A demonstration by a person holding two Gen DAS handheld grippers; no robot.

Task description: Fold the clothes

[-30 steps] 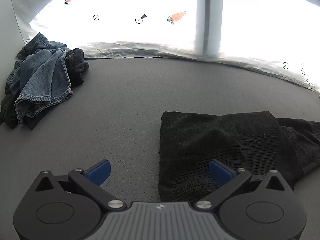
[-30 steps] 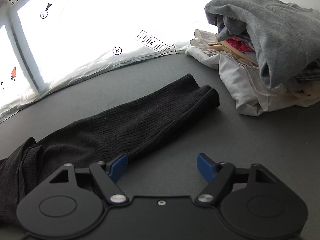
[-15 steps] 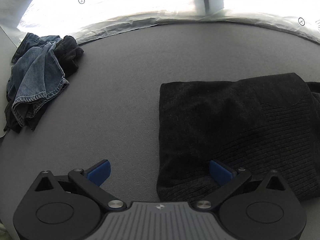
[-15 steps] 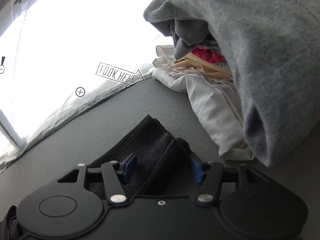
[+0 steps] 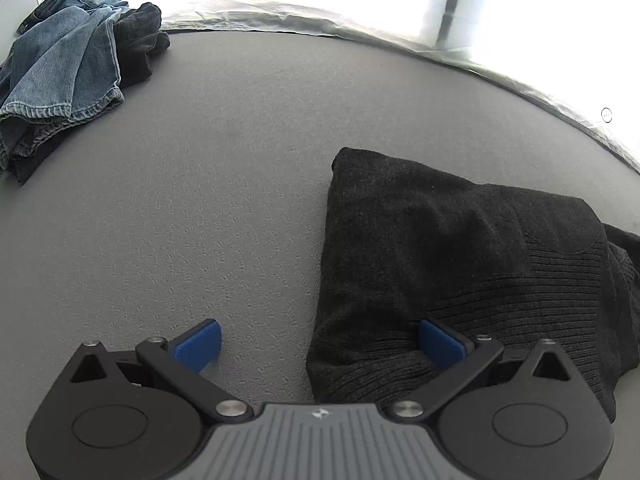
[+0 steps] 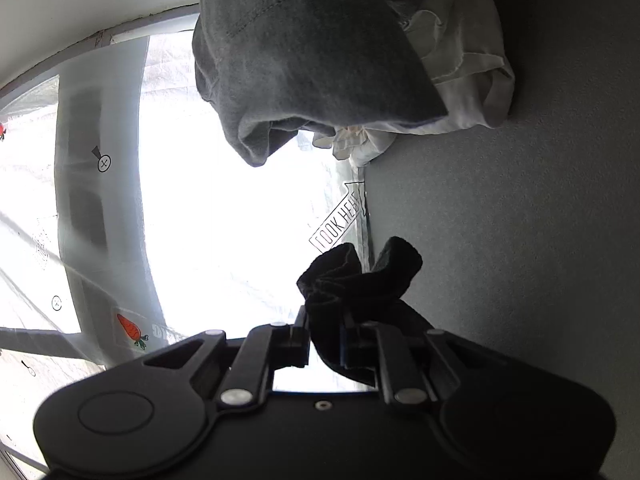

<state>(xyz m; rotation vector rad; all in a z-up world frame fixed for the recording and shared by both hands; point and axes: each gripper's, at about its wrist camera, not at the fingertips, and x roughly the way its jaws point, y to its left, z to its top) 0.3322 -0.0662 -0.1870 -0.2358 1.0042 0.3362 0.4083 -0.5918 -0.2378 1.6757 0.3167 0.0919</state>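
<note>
A black ribbed knit sweater (image 5: 460, 248) lies partly folded on the grey table (image 5: 220, 200) in the left wrist view. My left gripper (image 5: 320, 340) is open, low over the sweater's near left corner, one blue pad on the knit and one over bare table. In the right wrist view my right gripper (image 6: 325, 344) is shut on the end of the sweater's black sleeve (image 6: 356, 276), lifted off the table, and the view is rolled sideways.
A heap of blue jeans and dark clothes (image 5: 68, 64) lies at the table's far left. A pile of grey and white clothes (image 6: 340, 48) lies close ahead of the right gripper. A bright window with plastic sheeting (image 6: 224, 216) runs behind the table.
My right gripper moved onto the sleeve end, shut on it, lifted it and rolled sideways. My left gripper shifted a little over the sweater's corner and stayed open.
</note>
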